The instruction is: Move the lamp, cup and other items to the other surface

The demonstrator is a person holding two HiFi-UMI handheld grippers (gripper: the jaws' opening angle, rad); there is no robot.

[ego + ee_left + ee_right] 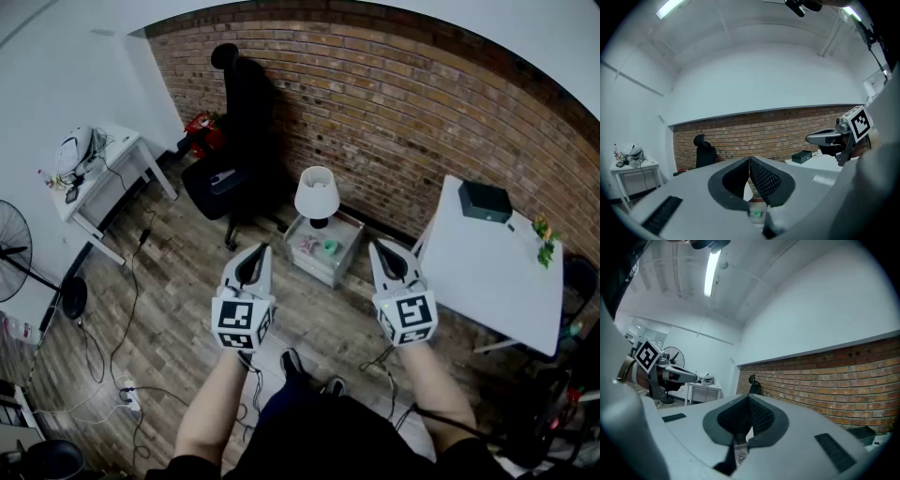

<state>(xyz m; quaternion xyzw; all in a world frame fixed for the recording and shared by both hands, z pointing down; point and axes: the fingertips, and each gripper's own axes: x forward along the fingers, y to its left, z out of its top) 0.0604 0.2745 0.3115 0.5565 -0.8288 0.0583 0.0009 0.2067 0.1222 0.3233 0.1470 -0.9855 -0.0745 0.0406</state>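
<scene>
Lamp (pixel 317 194) on low stand (pixel 319 269), green cup (pixel 330 247) beside it, left tongs (pixel 259 249) and right tongs (pixel 377 246) closed, empty.

a: how many tables appear?
b: three: one white desk (pixel 103 173), one low bedside table (pixel 323 264), one white table (pixel 492 272).
a: and the remaining items?
b: one lamp (pixel 317 195), one green cup (pixel 330 247), one black box (pixel 485 201), one office chair (pixel 234 141), one fan (pixel 14 253), and two grippers, the left gripper (pixel 255 258) and the right gripper (pixel 382 253).

Open wooden plank floor (pixel 319 314) at centre leads to the low grey bench (pixel 317 266); a black office chair (pixel 246 117) stands close at its upper left.
</scene>
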